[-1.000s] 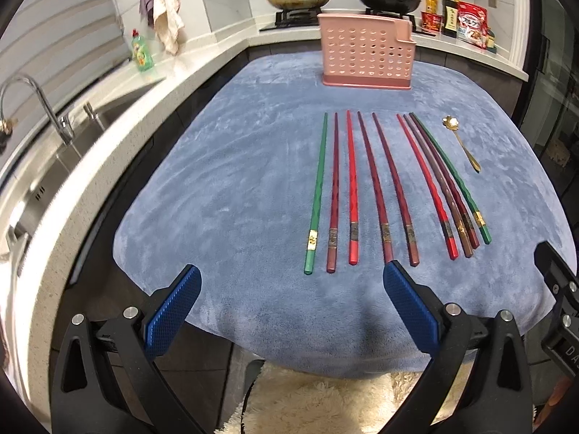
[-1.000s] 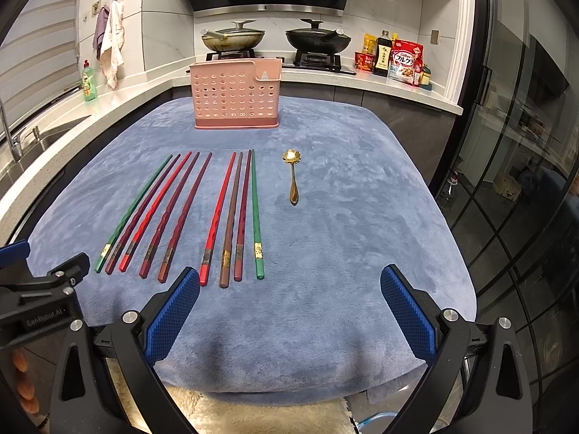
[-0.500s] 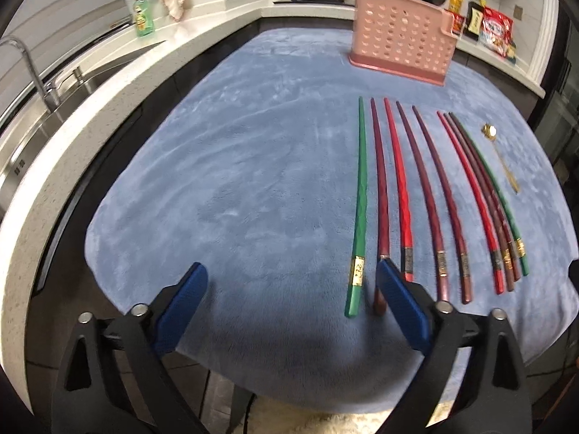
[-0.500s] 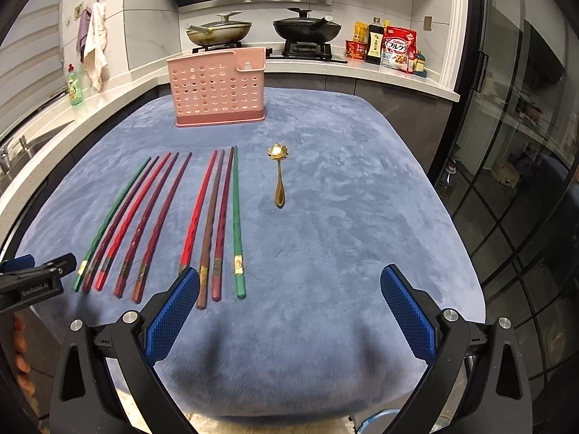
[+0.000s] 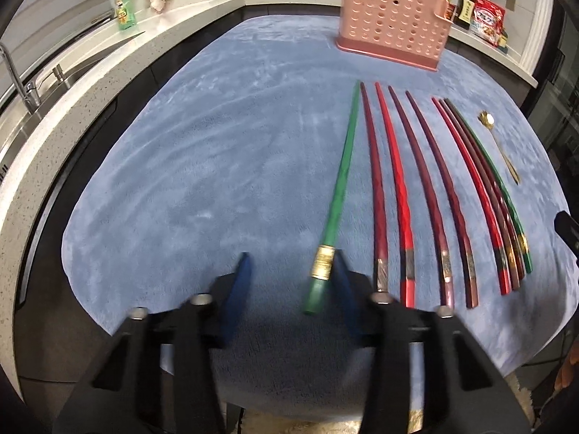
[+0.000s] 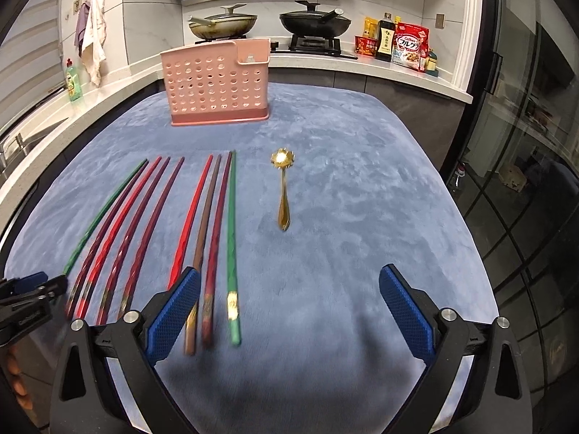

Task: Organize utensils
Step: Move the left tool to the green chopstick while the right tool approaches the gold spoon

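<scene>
Since the earlier frames, both of my grippers have advanced over the blue mat toward the near ends of the chopsticks, and my left gripper has gone from fully spread to a narrow gap; its jaws are closing now around the handle end of the leftmost green chopstick. That chopstick lies between the blue pads, close against the right-hand pad, with clear space on the other side, so I judge the grip as not yet made. It is also angled away from the dark red chopstick beside it, where before the two ran parallel. For the task this reads as the first pick: every utensil is on the blue mat and none is yet in the pink holder, which stands upright at the far edge. The left wrist view shows the pads and the gold band of the handle directly; the right wrist view shows only a sliver of the left gripper at its left border and cannot confirm contact. The right wrist view instead shows my right gripper with jaws wide apart and nothing clamped, hovering over the near ends of the second group, with the second green chopstick between the fingers and the gold spoon lying apart beyond them.
</scene>
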Motion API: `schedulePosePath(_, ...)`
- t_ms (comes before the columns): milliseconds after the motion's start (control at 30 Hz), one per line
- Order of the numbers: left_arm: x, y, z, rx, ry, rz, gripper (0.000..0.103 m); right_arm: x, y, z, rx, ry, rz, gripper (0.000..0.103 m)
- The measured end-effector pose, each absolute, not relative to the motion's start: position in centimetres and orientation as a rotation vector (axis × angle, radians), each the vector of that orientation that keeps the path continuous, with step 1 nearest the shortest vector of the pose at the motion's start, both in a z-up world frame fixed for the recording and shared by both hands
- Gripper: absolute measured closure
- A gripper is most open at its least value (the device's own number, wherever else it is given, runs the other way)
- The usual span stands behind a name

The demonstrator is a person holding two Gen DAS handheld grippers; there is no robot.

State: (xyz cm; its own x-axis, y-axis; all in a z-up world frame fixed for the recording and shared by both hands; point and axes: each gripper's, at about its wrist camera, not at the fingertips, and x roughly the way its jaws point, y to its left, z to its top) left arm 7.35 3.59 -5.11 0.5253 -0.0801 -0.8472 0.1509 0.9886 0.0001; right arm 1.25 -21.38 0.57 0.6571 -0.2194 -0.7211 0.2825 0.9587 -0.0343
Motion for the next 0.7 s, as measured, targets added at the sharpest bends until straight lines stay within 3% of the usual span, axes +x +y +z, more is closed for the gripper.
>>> schedulePosePath(100,8.1,3.9,-5.1,0.063,1.013,-0.122,0.087,2.9,-22.3,0.3,0.091,0.801,-0.283,0.022)
schedulePosePath(467,9.2,3.6,-5.3,0.078,1.011,-0.112,0.090,8.9,-25.5,-2.2,0.221,0.834,-0.227,0.075)
schedulePosePath(633,9.1,3.5,-5.4,0.087,1.004,-0.107,0.089,10.0,-25.9,-4.0,0.291,0.875,-0.197,0.089)
schedulePosePath(700,9.1,3.5,-5.4,0.088,1.003,-0.108,0.089,9.9,-26.1,-4.3,0.309,0.869,-0.192,0.090)
